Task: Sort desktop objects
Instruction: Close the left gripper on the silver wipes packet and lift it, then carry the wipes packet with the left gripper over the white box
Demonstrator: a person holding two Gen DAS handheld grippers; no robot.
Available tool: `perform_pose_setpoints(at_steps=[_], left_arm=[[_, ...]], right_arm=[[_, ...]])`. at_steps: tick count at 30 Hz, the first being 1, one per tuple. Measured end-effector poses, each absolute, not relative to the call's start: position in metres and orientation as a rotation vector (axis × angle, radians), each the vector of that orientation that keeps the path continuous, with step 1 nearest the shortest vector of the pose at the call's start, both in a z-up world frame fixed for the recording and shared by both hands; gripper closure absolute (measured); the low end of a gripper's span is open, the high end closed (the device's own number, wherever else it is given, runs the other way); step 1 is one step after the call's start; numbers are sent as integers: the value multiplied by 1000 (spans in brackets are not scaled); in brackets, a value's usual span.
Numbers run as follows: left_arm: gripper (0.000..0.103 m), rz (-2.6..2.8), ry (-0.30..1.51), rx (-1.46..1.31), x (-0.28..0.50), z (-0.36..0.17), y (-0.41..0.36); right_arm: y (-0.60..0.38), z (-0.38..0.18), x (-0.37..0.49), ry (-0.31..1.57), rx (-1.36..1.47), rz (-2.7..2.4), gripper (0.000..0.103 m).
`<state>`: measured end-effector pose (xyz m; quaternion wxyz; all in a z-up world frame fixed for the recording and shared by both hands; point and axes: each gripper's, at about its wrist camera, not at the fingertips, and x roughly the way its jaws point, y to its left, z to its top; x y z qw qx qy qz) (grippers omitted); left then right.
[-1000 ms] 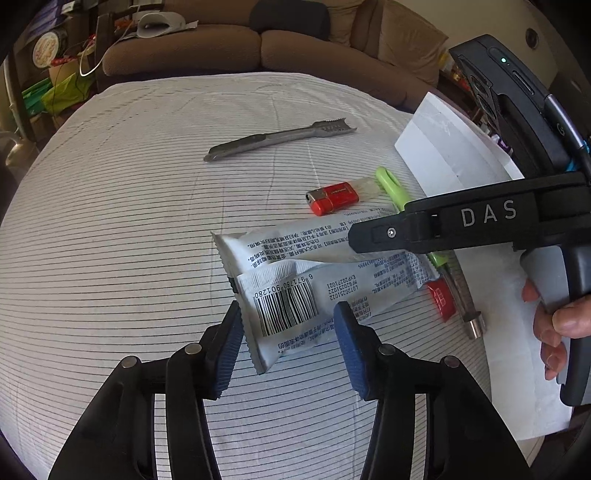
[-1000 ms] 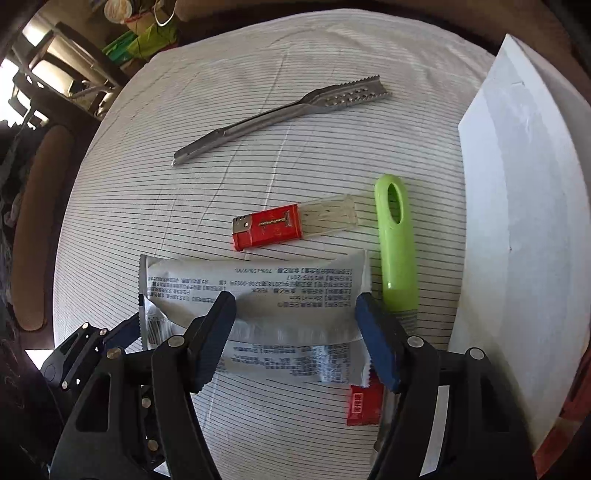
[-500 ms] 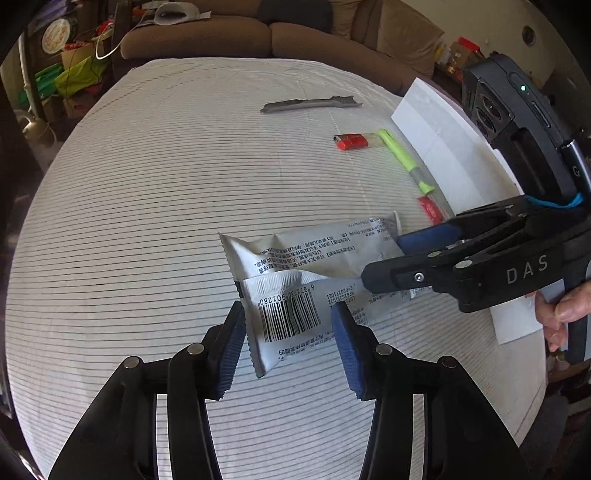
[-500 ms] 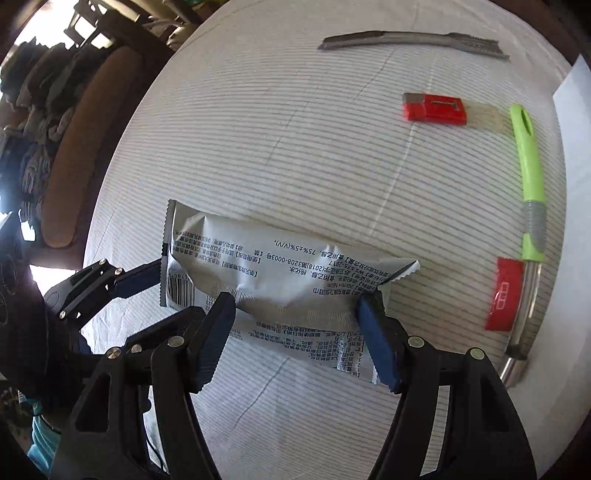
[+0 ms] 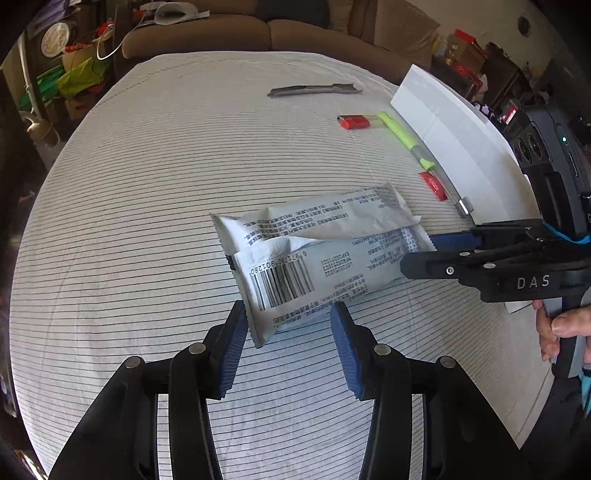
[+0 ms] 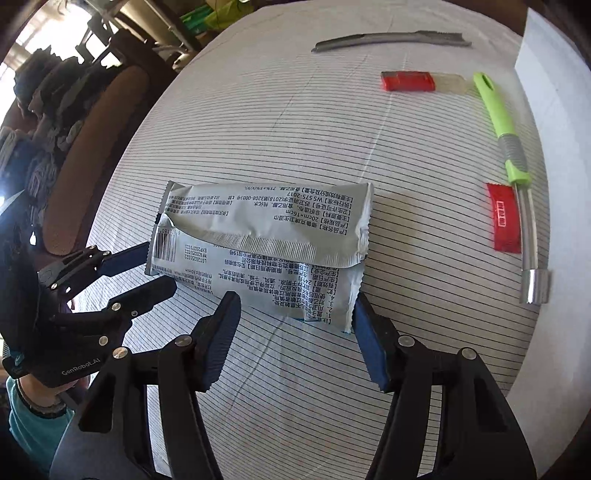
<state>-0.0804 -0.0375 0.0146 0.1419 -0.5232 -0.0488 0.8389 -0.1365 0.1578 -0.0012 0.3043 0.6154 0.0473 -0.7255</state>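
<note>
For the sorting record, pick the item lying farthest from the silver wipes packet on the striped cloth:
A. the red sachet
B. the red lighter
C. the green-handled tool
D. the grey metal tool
D: the grey metal tool lies at the far edge of the striped cloth, beyond the red lighter, while the silver wipes packet sits near the grippers.

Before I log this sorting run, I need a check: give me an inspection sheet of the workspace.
Surface: striped cloth, flat.
Job's things: grey wipes pack at centre; grey scraper, red lighter, green-handled tool, red sachet lie apart.
Clutter: white sheet at the edge.
Tongs: left tongs straddle the barcode end; right tongs closing around the other end.
Cables: nothing seen on the cloth.
Surroundings: brown sofa.
</note>
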Motion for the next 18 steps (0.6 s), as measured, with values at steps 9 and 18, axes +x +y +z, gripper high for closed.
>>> perform_pose_setpoints(at_steps=[9, 18], left_arm=[[61, 2289, -226, -1438, -72, 72, -39], [60, 2354, -388, -1516, -158, 79, -65]], right_arm=[[169, 33, -121, 79, 1605, -1845, 72], [177, 65, -175, 28, 1592, -1967, 72]])
